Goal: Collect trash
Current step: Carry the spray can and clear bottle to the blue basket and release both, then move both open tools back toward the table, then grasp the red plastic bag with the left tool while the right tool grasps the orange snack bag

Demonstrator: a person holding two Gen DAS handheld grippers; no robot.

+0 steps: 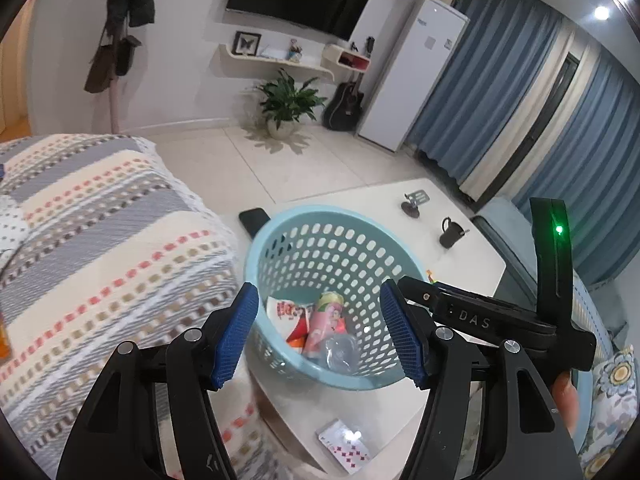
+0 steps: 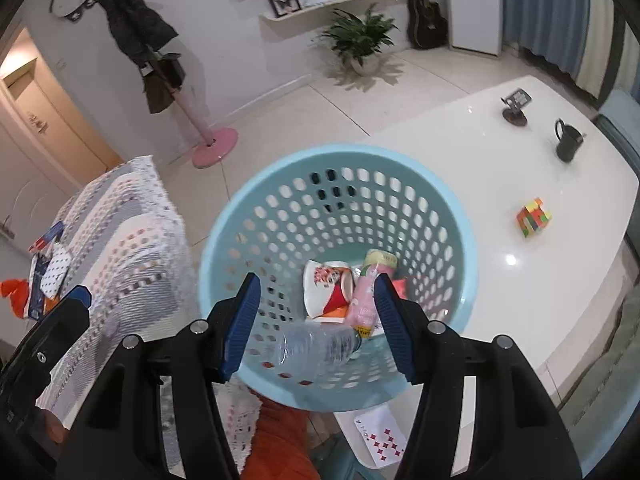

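A light blue perforated basket [image 1: 320, 224] [image 2: 336, 160] stands on the white table's near corner. Inside lie a crumpled white-and-red wrapper [image 1: 286, 312] [image 2: 326, 284], a pink bottle [image 1: 326, 320] [image 2: 366, 300] and a clear plastic bottle [image 1: 342, 352] [image 2: 316, 344]. My left gripper [image 1: 320, 334] is open and empty, hovering above the basket's near side. My right gripper [image 2: 316, 326] is open and empty, directly over the basket, above the clear bottle. The right gripper's body [image 1: 500, 320] shows in the left wrist view.
The white table [image 2: 500, 168] holds a black mug [image 2: 568, 142], a phone stand [image 2: 516, 106], a colourful cube [image 2: 534, 216], a playing-card box [image 2: 380, 440] and a phone [image 1: 254, 220]. A patterned sofa [image 1: 100, 240] lies left. A pink coat stand [image 2: 212, 148] stands beyond.
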